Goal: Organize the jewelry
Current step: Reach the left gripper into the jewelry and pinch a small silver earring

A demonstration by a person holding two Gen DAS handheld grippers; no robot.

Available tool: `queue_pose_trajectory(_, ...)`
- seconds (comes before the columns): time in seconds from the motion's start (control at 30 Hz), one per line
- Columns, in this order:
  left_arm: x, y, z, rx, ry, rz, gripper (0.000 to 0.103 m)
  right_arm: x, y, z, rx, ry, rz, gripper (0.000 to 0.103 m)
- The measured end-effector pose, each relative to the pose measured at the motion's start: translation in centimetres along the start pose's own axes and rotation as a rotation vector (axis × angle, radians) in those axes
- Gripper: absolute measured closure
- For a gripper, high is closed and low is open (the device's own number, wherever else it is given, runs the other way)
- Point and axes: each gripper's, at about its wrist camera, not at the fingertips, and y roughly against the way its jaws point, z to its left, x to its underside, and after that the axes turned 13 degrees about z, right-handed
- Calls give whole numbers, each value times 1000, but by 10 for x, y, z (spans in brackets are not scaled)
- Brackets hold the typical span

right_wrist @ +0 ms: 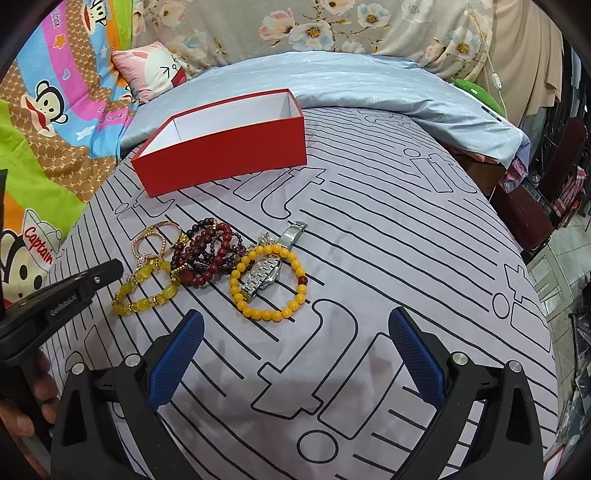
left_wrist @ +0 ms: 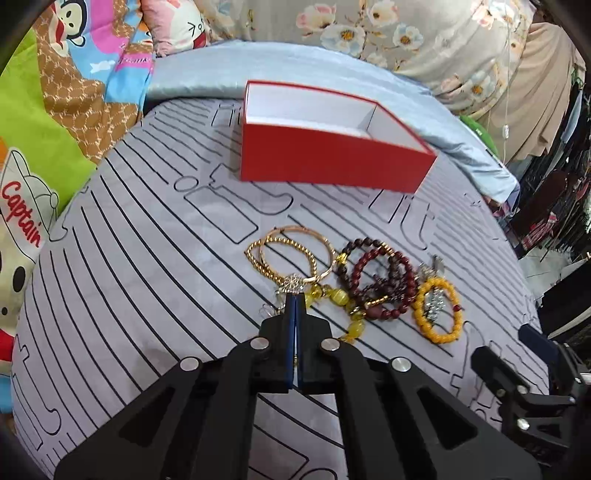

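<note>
An open red box (left_wrist: 332, 162) with a white inside stands on the grey patterned cloth (left_wrist: 147, 258); it also shows in the right wrist view (right_wrist: 229, 155). In front of it lies a pile of jewelry: gold bangles (left_wrist: 291, 254), dark red bead bracelets (left_wrist: 380, 280), a yellow bead bracelet (left_wrist: 437, 314), a silver watch (right_wrist: 264, 277) and a translucent yellow bracelet (right_wrist: 144, 291). My left gripper (left_wrist: 295, 297) has its jaws together at the near edge of the gold bangles; whether it pinches anything is hidden. My right gripper (right_wrist: 295, 328) is open and empty, just short of the yellow bead bracelet (right_wrist: 267, 282).
A light blue quilt (left_wrist: 332, 70) lies behind the box. Cartoon-print bedding (left_wrist: 55, 122) lies to the left. A floral sheet (right_wrist: 332, 29) hangs at the back. The bed edge drops off to a cluttered floor at the right (right_wrist: 554, 258).
</note>
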Motion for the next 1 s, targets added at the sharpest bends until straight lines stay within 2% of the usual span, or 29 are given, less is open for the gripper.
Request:
queue_pose_trajectory(0.2,-3,23,4,19,2,-41,103,0,1,0,-2,0,-3,5)
queue_pose_trajectory(0.43,-2,18,6,1,3,-28,103,0,2,1,-4,1,-1,5)
queue_pose_trajectory(0.67,-6,42,11,22,15,-79,103,0,2,1,-4,1,-5,5)
queue_pose_trajectory(0.73,-8,40,10,29,4,-62,103,0,2,1,-7,0,-2,5)
queue_pose_trajectory(0.8,-7,30,9,16,6,-40,94,0,1,1,-9,1,1,5)
queue_pose_trajectory(0.87,-5,17,8,3,5,-12,62,0,1,2,-7,4,4,5)
queue_pose_trajectory(1.0,-5,-4,4,-20,-13,5,60,-1,-1,2,-4,4,9,5)
